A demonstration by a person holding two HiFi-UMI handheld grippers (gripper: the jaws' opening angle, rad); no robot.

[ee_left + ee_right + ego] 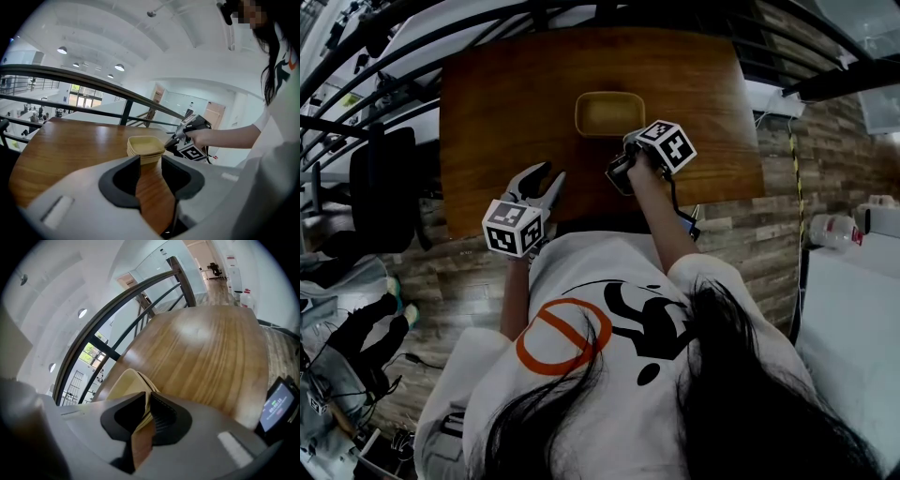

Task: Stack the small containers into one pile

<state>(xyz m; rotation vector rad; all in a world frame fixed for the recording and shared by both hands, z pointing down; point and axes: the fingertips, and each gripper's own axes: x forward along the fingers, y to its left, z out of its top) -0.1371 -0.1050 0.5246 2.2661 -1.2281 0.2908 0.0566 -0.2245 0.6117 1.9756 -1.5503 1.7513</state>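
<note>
A pile of nested pale yellow containers (608,112) stands on the wooden table (506,103), towards its far middle. My right gripper (626,150) reaches the pile's near right corner. In the right gripper view that gripper (147,401) is shut on the rim of the containers (126,385), which passes between its jaws. My left gripper (546,176) hovers open over the table's near edge, well short of the pile. In the left gripper view it (151,164) holds nothing, and beyond its jaws stand the containers (145,146) with the right gripper (187,133) at their right side.
A black railing (93,77) runs behind the table's far edge. A dark chair (384,187) stands left of the table. A small lit screen (279,404) shows at the right gripper view's lower right. A plastic bottle (832,231) lies on the floor at the right.
</note>
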